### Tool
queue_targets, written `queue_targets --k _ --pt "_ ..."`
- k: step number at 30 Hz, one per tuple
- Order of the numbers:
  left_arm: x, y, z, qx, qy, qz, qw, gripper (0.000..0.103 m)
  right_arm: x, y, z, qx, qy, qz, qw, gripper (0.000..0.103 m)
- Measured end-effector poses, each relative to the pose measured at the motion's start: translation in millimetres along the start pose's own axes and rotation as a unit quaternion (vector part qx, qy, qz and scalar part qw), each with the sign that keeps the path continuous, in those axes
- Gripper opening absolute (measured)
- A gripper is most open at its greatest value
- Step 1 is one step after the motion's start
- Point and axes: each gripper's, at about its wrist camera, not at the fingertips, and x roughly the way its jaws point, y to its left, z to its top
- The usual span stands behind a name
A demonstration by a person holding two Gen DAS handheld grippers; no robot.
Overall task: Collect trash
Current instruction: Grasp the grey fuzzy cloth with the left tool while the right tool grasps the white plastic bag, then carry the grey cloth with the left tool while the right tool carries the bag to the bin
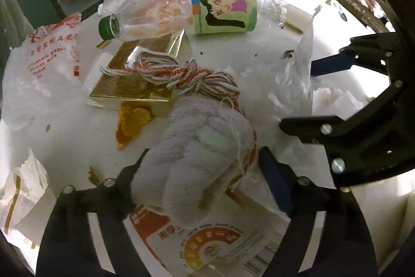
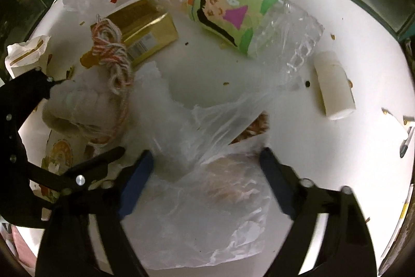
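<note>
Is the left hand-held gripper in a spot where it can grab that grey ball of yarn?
Probably yes. The left hand-held gripper already straddles the grey yarn, one finger on each side, with nothing over it. The striped cord looks tangled with the yarn, so it may come along.

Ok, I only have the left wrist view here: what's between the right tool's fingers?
Observer: A crumpled clear plastic bag lies between the fingers of the right tool; the jaws stand apart, not clamped on it.
Operator: Anything under that bag?
Observer: Brownish scraps show beneath its far edge.
Operator: What's to its right?
Observer: A white cylinder lies on its side, apart from the bag.
</note>
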Motion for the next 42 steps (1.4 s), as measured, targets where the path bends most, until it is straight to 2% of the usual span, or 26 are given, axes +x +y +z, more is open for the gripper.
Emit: queue_targets --k 1,2,3,4,7,13,19,33,42 --pt "0 -1 1 -0.002 0.001 -0.005 1.0000 0.067 -2 1 0 -0.005 -0.004 0.009 1.000 0.049" --pt "-1 -3 2 -0.002 -0.001 -0.007 1.0000 0.063 -2 0 2 -0.010 -0.005 0.018 1.000 0.040" --pt "-2 -3 3 0.000 -0.002 -0.010 0.9999 0.054 -3 0 3 -0.012 -0.004 0.030 0.999 0.028" --pt "-3 -4 4 0.001 -0.002 -0.014 0.9999 0.045 -3 0 3 -0.011 -0.002 0.040 0.999 0.023" --pt "-6 -7 8 0.001 0.000 -0.023 0.9997 0.041 -5 -1 2 0.000 -0.001 0.056 0.998 0.018" --pt "-24 -9 8 -0.012 -0.015 -0.037 0.9991 0.040 -20 -10 0 0.016 -0.009 0.072 0.997 0.017" --pt "-47 -18 7 0.003 -0.029 -0.040 0.9988 0.040 -44 -14 -7 0.026 -0.024 0.076 0.996 0.017" --pt "-113 -59 -4 0.041 -0.066 -0.033 0.9964 0.040 -111 -7 -52 0.035 -0.064 0.064 0.995 0.017" --pt "-147 -87 -10 0.059 -0.092 -0.038 0.9933 0.040 -150 -7 -79 0.045 -0.095 0.040 0.994 0.017"
